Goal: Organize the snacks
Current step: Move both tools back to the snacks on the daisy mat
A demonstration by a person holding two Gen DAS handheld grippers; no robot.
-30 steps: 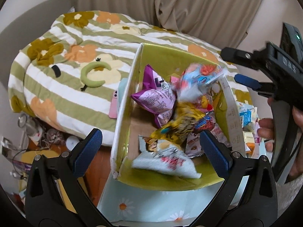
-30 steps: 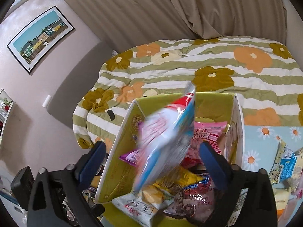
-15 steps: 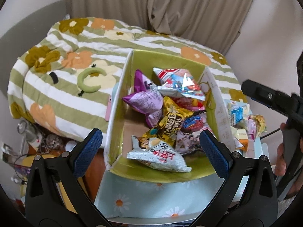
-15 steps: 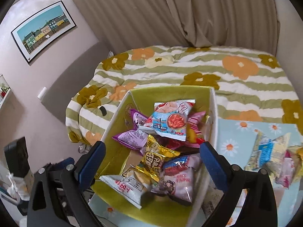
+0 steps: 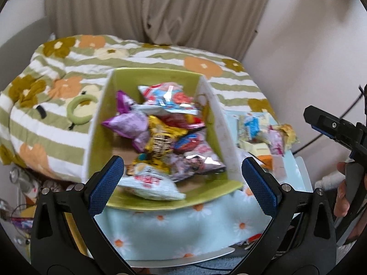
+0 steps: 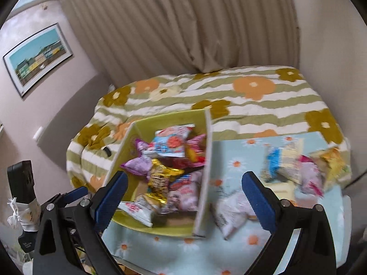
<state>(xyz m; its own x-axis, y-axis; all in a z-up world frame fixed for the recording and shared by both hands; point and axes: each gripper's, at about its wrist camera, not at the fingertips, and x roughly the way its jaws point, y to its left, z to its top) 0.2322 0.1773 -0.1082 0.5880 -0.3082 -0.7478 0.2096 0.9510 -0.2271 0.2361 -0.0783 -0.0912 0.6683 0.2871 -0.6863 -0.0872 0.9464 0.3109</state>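
Green-lined box (image 5: 158,75) at frame centre holds snack packets (image 5: 160,135); loose packets (image 6: 298,167) lie right on daisy cloth (image 6: 229,167). Left gripper (image 5: 182,181) and right gripper (image 6: 184,193): fingers wide, empty.

Green-and-white striped bedspread (image 6: 263,105) with big orange and mustard flowers, filling most of the background. Beige curtains (image 6: 183,27) hanging behind it. Framed picture (image 6: 37,57) of colourful houses on the pinkish left wall. Pale blue daisy-print cloth (image 5: 183,233) up front. Green ring (image 5: 81,111) lying on the bedspread.
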